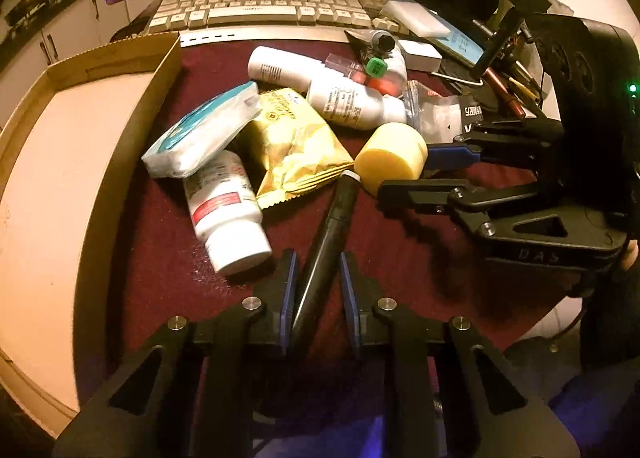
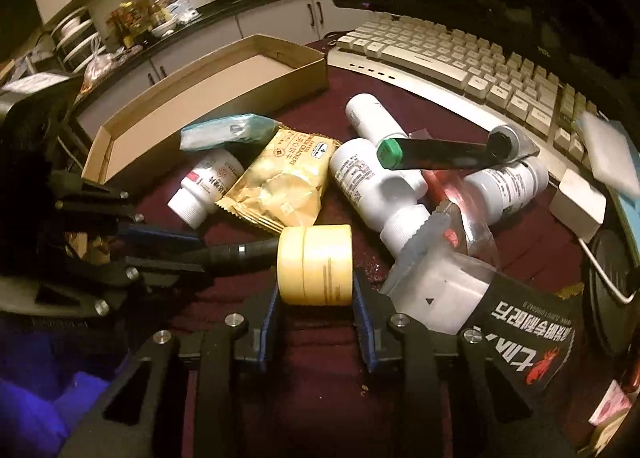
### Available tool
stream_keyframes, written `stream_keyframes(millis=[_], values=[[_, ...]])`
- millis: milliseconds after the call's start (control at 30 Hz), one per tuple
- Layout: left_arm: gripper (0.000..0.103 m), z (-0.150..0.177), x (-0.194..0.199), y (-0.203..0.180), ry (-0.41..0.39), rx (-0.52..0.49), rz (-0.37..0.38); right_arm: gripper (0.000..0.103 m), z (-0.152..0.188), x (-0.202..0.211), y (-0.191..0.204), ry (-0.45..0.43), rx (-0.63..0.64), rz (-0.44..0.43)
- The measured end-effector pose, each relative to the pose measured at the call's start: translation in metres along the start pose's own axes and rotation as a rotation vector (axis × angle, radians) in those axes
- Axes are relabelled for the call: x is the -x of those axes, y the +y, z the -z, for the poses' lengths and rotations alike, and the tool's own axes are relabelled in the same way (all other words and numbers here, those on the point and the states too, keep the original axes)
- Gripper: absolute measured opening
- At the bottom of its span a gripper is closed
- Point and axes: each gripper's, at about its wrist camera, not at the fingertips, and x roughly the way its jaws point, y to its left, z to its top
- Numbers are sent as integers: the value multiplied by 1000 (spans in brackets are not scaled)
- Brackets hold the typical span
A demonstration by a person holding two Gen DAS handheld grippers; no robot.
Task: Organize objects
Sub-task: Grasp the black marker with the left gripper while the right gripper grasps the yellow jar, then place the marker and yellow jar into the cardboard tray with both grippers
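left wrist: black pen [image 1: 326,246] between left gripper [image 1: 318,294] fingers, pointing away.

Yellow jar [image 2: 315,265] on side, black pen [image 1: 325,254] alongside

Left tool [image 1: 316,290]: held low, levelled forward, fingers parted; black pen [image 1: 326,254] lying in gap, contact with blue pads [image 1: 289,290] not clear.

Right tool [image 2: 316,298]: fingers spread, set either side of yellow jar [image 2: 315,264]; pads just beside jar ends, contact not determinable.

Tools angled toward each other, tips near.
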Motion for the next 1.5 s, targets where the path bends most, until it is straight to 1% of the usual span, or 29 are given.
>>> stream_keyframes(millis=[33,100,233,333,400,467,533,600,667,800,833,867,933,1000,1100,1200,1333,1500], values=[[17,0,0,0,-2,-10,6,32,0,2,-1,-7,-3,-4],[14,1,5,3,-6,4,53,31,2,6,-5,-30,-30,-21],[14,-1,17,15,-29,45,118,31,1,14,-6,-64,-54,-22],[14,-1,22,18,-39,70,131,31,-2,15,-4,-73,-58,-6],[14,-1,30,23,-63,83,167,31,-7,15,0,-86,-60,-1],[14,-2,39,33,-102,127,224,31,-13,19,6,-109,-53,-7],[14,-4,49,43,-145,181,261,31,-19,20,13,-130,-49,-3],[14,-7,57,55,-172,264,281,31,-25,22,18,-156,-38,-10],[14,-7,69,65,-213,319,247,31,-34,23,26,-169,-28,-23],[14,-2,97,95,-326,482,147,31,-57,18,52,-186,9,-61],[14,-2,99,101,-333,505,110,31,-62,15,58,-185,15,-68],[14,-1,102,107,-335,529,48,31,-67,11,65,-183,23,-73],[14,2,101,118,-340,568,-12,31,-77,-3,80,-168,40,-84],[14,11,96,134,-329,627,-24,31,-88,-17,94,-154,54,-89],[14,22,87,151,-301,681,-39,31,-104,-42,115,-117,84,-106],[14,34,82,163,-311,730,-40,31,-111,-63,133,-86,127,-94],[14,39,73,171,-290,749,-48,31,-117,-83,141,-70,157,-41],[14,43,62,177,-272,753,-57,31,-116,-98,151,-56,196,3]])
